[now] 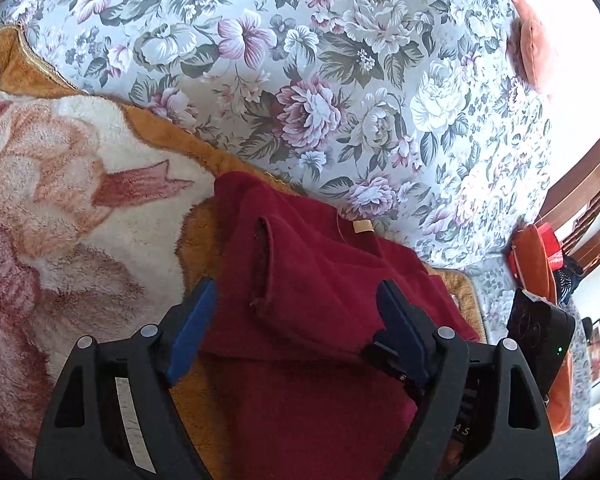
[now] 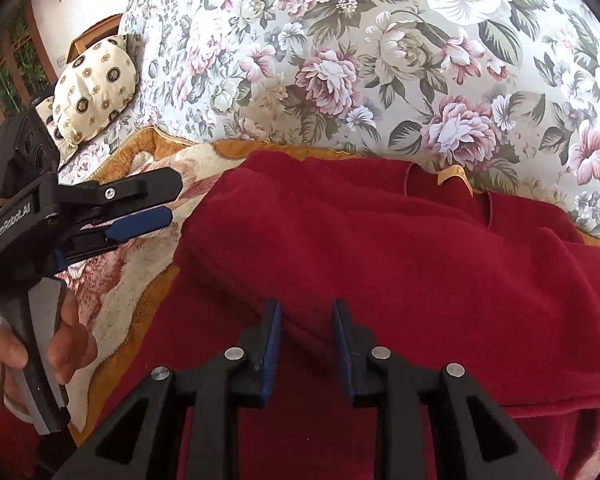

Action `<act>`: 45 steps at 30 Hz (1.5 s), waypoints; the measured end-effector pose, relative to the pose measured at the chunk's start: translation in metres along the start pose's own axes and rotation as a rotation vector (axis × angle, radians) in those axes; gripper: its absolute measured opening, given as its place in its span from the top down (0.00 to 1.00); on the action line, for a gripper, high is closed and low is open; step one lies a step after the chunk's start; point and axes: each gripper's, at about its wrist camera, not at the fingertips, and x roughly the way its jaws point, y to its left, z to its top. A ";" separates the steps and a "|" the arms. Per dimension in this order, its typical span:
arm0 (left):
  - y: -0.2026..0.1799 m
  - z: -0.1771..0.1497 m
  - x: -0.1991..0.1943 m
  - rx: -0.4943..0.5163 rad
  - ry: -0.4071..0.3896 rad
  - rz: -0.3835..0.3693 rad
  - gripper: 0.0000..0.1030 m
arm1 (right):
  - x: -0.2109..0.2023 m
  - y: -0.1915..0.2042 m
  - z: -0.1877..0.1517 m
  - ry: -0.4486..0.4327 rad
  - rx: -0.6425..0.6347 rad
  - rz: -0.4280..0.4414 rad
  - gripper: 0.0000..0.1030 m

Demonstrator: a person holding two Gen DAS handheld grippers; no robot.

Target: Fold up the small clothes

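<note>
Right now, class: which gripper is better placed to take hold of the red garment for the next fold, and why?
Probably the right gripper: its jaws are part open directly over a ridge of the red garment. The left gripper hangs off its edge, over the blanket.

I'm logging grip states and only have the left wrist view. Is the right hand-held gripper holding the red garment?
Observer: No. The right hand-held gripper has its jaws slightly apart above the red garment and pinches nothing.
Operator: How does my left one look from the side?
Observer: The left hand-held gripper is empty. It is over the blanket, with its tips just short of the garment's edge.
Operator: Is there anything on the bed that I can't see?
Observer: A cream pillow with dark medallions lies at the far left, on the floral cover.
</note>
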 end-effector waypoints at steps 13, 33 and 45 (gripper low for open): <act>-0.027 -0.003 0.022 0.085 0.052 0.059 0.41 | -0.104 -0.066 -0.014 -0.167 0.135 -0.155 0.76; -0.024 0.008 0.027 0.197 0.045 0.269 0.93 | -0.081 -0.121 -0.035 -0.034 0.191 -0.273 0.76; -0.015 -0.006 0.006 0.163 0.067 0.235 0.65 | -0.107 -0.117 -0.020 -0.088 0.202 -0.310 0.76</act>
